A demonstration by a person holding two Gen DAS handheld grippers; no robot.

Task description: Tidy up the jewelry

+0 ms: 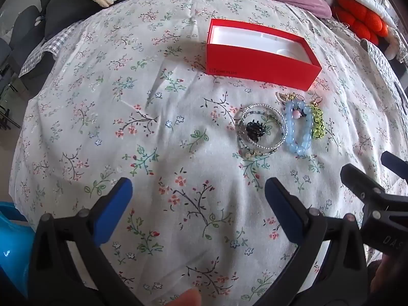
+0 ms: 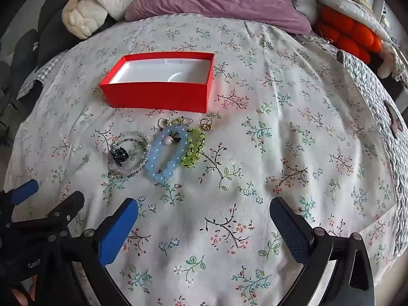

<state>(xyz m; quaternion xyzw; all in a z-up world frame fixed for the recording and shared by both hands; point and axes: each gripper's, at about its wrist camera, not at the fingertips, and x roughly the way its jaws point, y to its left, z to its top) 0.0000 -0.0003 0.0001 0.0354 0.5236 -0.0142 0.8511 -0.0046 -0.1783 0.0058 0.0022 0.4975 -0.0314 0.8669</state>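
Both my claws, left gripper [image 1: 197, 205] and right gripper [image 2: 204, 225], gape fully open and empty above the floral bedspread [image 2: 280, 153]. The bracelets [image 2: 167, 153] lie clustered just before the open red box [image 2: 158, 97].

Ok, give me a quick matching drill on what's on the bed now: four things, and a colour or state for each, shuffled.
Things:
1. box
2. big-bead bracelet
3. small-bead bracelet
4. right gripper

Colour or state:
A. yellow-green, right of the blue one in the right wrist view
B. open, nothing between the fingers
C. red outside, white inside, nothing in it
D. pale blue, with one pink bead

Pairs: 1-C, 2-D, 3-A, 4-B
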